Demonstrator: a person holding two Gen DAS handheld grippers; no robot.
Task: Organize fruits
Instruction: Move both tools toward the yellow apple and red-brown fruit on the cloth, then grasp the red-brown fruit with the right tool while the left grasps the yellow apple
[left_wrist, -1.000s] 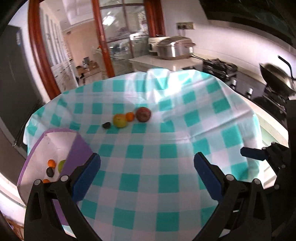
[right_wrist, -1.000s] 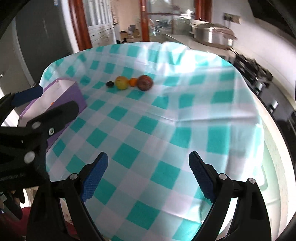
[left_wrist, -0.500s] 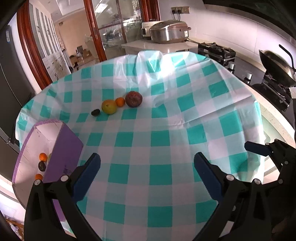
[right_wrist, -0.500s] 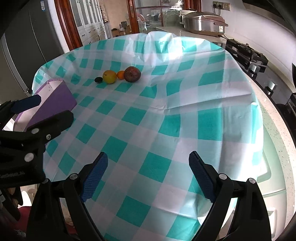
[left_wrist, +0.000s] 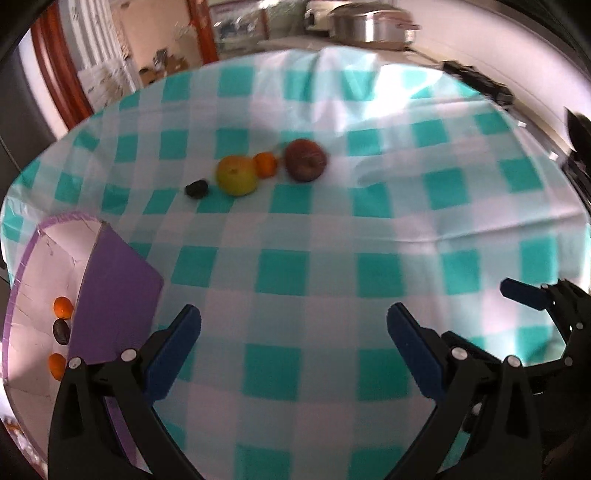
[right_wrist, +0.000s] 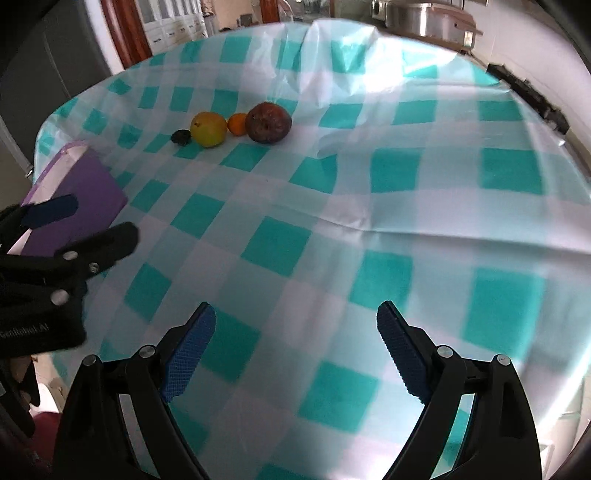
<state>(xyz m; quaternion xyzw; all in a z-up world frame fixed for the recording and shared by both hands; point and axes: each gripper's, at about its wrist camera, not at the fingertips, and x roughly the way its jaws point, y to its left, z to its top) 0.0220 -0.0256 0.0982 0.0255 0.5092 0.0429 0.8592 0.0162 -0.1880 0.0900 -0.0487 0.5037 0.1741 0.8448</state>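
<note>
A row of fruit lies far across the checked tablecloth: a dark red apple (left_wrist: 306, 160) (right_wrist: 268, 122), a small orange (left_wrist: 266, 164) (right_wrist: 237, 123), a yellow-green apple (left_wrist: 236, 175) (right_wrist: 208, 129) and a small black fruit (left_wrist: 196, 188) (right_wrist: 180, 136). A purple box (left_wrist: 118, 295) (right_wrist: 74, 199) stands at the left; it holds two small oranges (left_wrist: 62, 307) and a dark fruit (left_wrist: 61, 331). My left gripper (left_wrist: 293, 350) is open and empty, beside the box. My right gripper (right_wrist: 295, 345) is open and empty over the near cloth.
The table (left_wrist: 369, 229) is covered by a teal-and-white checked cloth with creases. A silver cooker (left_wrist: 369, 24) (right_wrist: 428, 18) stands on a counter behind, and a stove (right_wrist: 528, 96) is at the right. Each gripper shows at the edge of the other's view.
Both grippers have moved forward and lower over the table, so the fruit row looms larger. Both stay open and empty. The current frames are blurred by motion.
</note>
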